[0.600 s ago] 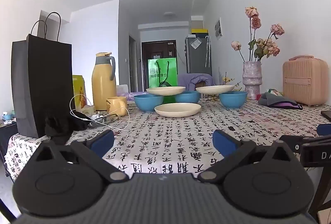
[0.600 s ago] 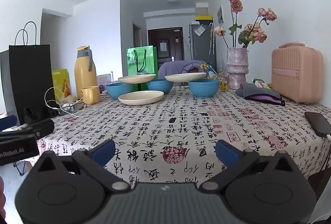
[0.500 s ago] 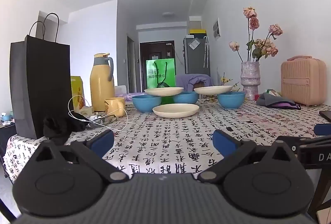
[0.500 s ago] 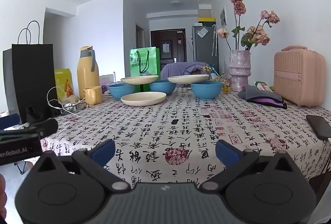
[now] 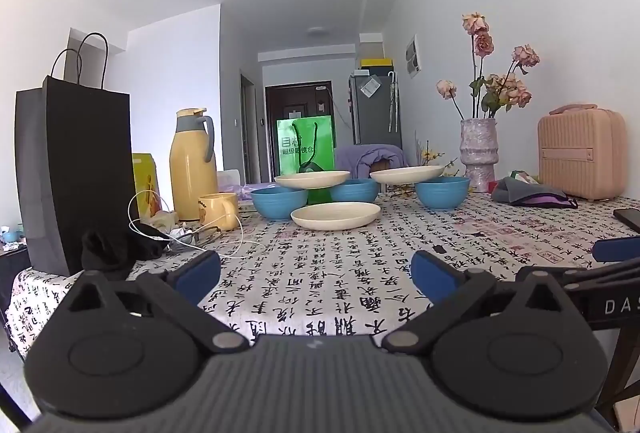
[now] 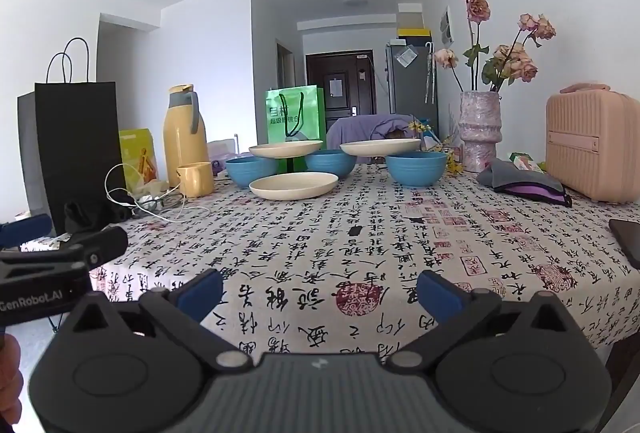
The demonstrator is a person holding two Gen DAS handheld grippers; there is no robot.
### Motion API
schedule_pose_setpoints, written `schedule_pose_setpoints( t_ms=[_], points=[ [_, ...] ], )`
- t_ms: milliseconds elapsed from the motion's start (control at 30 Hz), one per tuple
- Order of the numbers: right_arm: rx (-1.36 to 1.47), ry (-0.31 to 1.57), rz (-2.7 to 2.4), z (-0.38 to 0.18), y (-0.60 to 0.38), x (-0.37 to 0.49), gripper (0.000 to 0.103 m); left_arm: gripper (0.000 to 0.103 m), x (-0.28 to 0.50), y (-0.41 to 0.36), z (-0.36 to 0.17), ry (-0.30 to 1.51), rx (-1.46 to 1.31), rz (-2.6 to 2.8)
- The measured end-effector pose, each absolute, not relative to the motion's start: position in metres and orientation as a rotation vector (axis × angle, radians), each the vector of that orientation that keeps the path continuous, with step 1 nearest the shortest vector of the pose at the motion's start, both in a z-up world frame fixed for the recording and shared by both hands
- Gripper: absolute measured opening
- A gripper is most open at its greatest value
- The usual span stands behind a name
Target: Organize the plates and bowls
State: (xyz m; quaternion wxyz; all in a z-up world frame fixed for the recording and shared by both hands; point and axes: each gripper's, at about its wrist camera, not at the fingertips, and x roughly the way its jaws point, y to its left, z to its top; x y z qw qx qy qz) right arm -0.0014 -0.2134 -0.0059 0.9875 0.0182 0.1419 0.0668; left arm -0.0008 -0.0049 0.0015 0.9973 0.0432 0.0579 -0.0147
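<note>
Both claws are spread wide with nothing between them: our left gripper and right gripper each sit at the bottom of their own frame, hovering over the near edge of the table.

Going left to right in the right wrist view: black paper bag at far left, then the yellow thermos with a yellow mug in front. Mid-frame is our actual job: a blue bowl, a cream plate flat on the cloth just in front, a second plate perched across that bowl and the middle bowl, then a third plate resting over toward the right-hand bowl. Vase of dried roses and a pink case finish off the right side.

What changed? Compared with half a second ago, the dishes look a touch bigger in both views, so we're creeping closer. Nothing's been touched yet though, so as far as we can judge the stacking hasn't started and the dishes are well out of reach.
</note>
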Motion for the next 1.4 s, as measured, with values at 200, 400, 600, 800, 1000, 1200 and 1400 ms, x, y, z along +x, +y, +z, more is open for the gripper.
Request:
schedule_pose_setpoints(
  t_ms=[200,400,600,800,1000,1200,1400],
  points=[
    [0.043,0.283,0.135,-0.0056,-0.2153,-0.0019,0.103,0.103,-0.0018,-0.0059,0.0008,0.116,0.085,-0.028],
    [0.046,0.28,0.132,-0.0054,-0.2144,-0.0017,0.103,0.103,-0.0016,-0.0055,0.0009,0.122,0.076,-0.029],
    [0.043,0.277,0.126,-0.005,-0.2147,-0.0026,0.103,0.103,-0.0022,-0.0035,0.0022,0.121,0.068,-0.025],
    [0.037,0.277,0.116,-0.004,-0.2154,-0.0008,0.103,0.103,-0.0008,-0.0019,0.0025,0.122,0.064,-0.023],
    [0.032,0.271,0.106,-0.0038,-0.2159,-0.0019,0.103,0.103,0.0006,-0.0017,0.0024,0.126,0.057,-0.023],
    [0.024,0.278,0.102,-0.0039,-0.216,-0.0012,0.103,0.103,0.0006,-0.0027,0.0023,0.123,0.062,-0.025],
    [0.016,0.27,0.092,-0.0023,-0.2171,-0.0014,0.103,0.103,0.0001,-0.0043,0.0027,0.117,0.059,-0.026]
  ],
)
